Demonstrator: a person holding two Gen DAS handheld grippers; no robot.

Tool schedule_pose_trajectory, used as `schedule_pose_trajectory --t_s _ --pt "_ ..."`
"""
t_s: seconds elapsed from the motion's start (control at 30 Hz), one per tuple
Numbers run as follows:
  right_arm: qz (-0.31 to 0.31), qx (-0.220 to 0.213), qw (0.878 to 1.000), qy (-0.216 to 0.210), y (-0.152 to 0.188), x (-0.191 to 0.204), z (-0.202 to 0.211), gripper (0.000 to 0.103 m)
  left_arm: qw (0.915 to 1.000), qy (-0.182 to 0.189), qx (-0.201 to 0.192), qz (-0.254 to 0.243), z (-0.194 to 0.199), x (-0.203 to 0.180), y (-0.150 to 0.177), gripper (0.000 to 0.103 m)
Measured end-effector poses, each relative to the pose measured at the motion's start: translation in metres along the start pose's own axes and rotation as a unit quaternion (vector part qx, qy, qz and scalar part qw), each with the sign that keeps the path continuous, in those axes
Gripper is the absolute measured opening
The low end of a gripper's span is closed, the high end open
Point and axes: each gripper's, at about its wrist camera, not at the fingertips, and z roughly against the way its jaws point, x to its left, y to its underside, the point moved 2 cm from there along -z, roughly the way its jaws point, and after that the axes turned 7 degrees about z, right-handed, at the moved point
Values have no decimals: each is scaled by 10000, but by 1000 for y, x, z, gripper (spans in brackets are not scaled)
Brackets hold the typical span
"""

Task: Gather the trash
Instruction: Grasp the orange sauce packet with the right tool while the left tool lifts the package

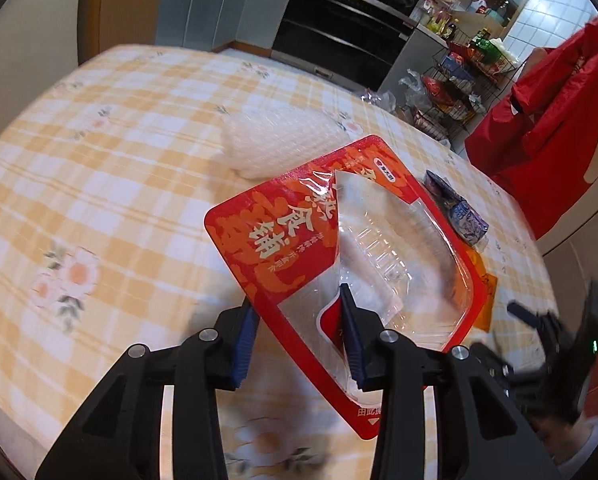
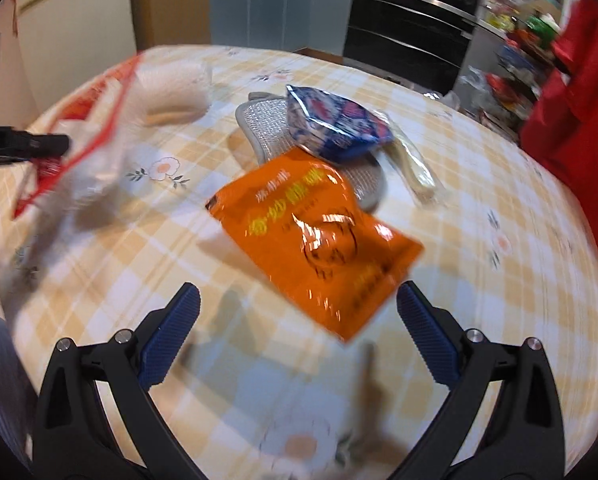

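Observation:
My left gripper (image 1: 297, 320) is shut on a red plastic food tray (image 1: 283, 248) with a torn clear film, held tilted above the table. The tray also shows blurred at the left of the right wrist view (image 2: 83, 152). My right gripper (image 2: 297, 312) is open and empty, just in front of an orange snack bag (image 2: 319, 236) lying on the table. Behind that lie a blue and white wrapper (image 2: 335, 124), a clear plastic sleeve (image 2: 413, 164) and a grey mesh piece (image 2: 259, 128). The blue wrapper also shows in the left wrist view (image 1: 459, 212).
The round table (image 1: 99, 160) has a yellow checked flowered cloth. White bubble wrap (image 1: 275, 140) lies beyond the tray. A red garment (image 1: 559, 112) hangs at the right. A black oven (image 1: 339, 28) and a wire rack of goods (image 1: 459, 80) stand behind the table.

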Motion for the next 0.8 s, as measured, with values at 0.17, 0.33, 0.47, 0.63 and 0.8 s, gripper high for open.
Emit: schedule_pose_trajectory --t_s 0.17,0.33,0.47,0.63,0.8 --pt "311 -28 9995 68 -24 -3 -19 97 9997 -26 -225 34 18 14 -3 38" --pt "567 153 9983 -18 -38 -5 -40 97 9991 -30 -422 -11 35 21 4 38" --pt "314 241 9988 -287 -37 -9 -46 97 9988 6 -467 -141 43 22 16 37" --pt "-65 269 9971 -710 -25 -11 -45 92 9988 51 -448 -178 48 22 27 38" --pt "20 217 9971 -722 -12 -3 -30 77 9985 89 -523 -144 60 22 39 38"
